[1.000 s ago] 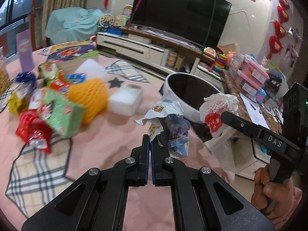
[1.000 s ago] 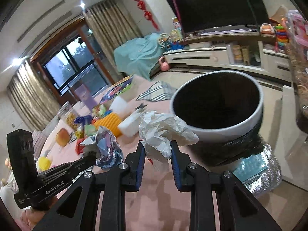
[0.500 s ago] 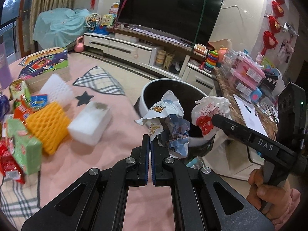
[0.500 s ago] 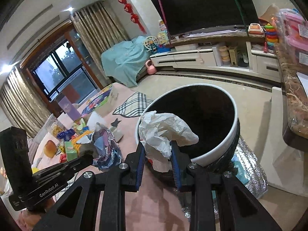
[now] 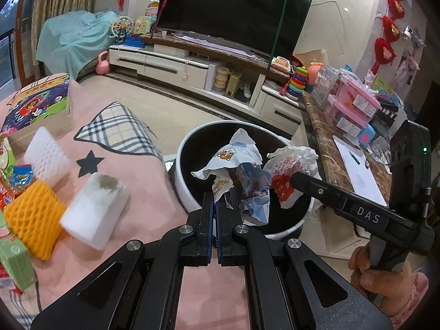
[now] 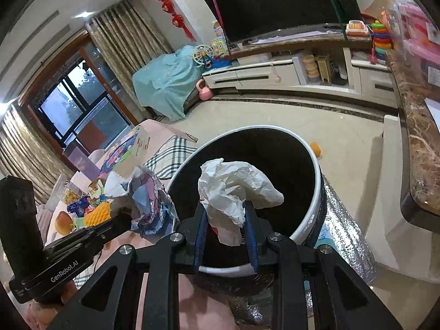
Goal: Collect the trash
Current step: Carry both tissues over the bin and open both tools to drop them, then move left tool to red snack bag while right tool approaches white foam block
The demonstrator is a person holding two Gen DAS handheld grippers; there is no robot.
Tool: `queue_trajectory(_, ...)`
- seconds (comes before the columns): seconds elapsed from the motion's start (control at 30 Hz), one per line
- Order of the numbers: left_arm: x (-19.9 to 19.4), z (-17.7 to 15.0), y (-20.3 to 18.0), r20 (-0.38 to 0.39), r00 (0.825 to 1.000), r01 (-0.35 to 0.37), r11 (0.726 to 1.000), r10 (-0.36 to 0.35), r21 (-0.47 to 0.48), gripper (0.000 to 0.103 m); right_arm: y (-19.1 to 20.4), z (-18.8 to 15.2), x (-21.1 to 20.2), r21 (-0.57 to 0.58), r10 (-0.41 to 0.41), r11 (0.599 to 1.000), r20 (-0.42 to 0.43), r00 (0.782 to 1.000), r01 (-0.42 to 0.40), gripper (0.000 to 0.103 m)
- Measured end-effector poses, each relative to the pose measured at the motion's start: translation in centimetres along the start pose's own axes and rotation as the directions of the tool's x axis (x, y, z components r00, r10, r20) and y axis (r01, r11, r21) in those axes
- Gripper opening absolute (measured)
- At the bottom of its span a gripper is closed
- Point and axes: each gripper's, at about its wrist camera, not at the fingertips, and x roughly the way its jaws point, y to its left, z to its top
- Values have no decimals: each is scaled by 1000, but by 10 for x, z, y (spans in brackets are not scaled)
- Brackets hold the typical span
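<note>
The left claw (image 5: 214,206) is pointed forward and downward, its jaws pressed almost together on a crumpled printed wrapper (image 5: 242,184) pinched at the tips. To its right, the right claw (image 6: 224,217) is held by a hand (image 5: 382,275), its jaws closed on a crumpled white bag (image 6: 233,192).

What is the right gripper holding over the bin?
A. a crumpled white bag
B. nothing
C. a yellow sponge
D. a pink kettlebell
A: the right gripper has its jaws closed on a crumpled white bag, held above the open bin.
</note>
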Motion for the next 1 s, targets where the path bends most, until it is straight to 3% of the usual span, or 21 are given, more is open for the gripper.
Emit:
queue_trajectory(0.2,11,1,1,-23,1000,0,1000,-1,-14,4,-7,7,5,3,-3,1000,-16,1000,3,30)
queue_trajectory(0.27,13,1,0,-30,1000,-3,1000,2,-18,15,-10,9,6,12,-7,1000,-23,1000,8,36)
queue_trajectory(0.33,11,0,0,-20,1000,-15,1000,15,-22,41,-11,11,7,18,-17,1000,-24,1000,17,44)
queue_trajectory(0.37,9,-1,-1,-10,1000,-20,1000,20,-22,43,-11,11,7,20,-19,1000,-24,1000,19,51)
queue_trajectory(0.43,6,-2,-1,-5,1000,-26,999,26,-20,44,-11,12,6,18,-21,1000,-18,1000,21,58)
queue_trajectory(0.6,-8,-16,7,7,999,-50,999,50,-20,50,-6,6,-3,34,-11,999,5,1000,11,66)
queue_trajectory(0.67,-16,-27,13,9,998,-61,998,61,-24,51,-1,1,-9,32,-3,999,21,1000,2,76)
queue_trajectory(1.0,-54,-72,49,11,994,-107,989,108,-99,51,43,-33,-21,-20,33,999,32,999,-32,83)
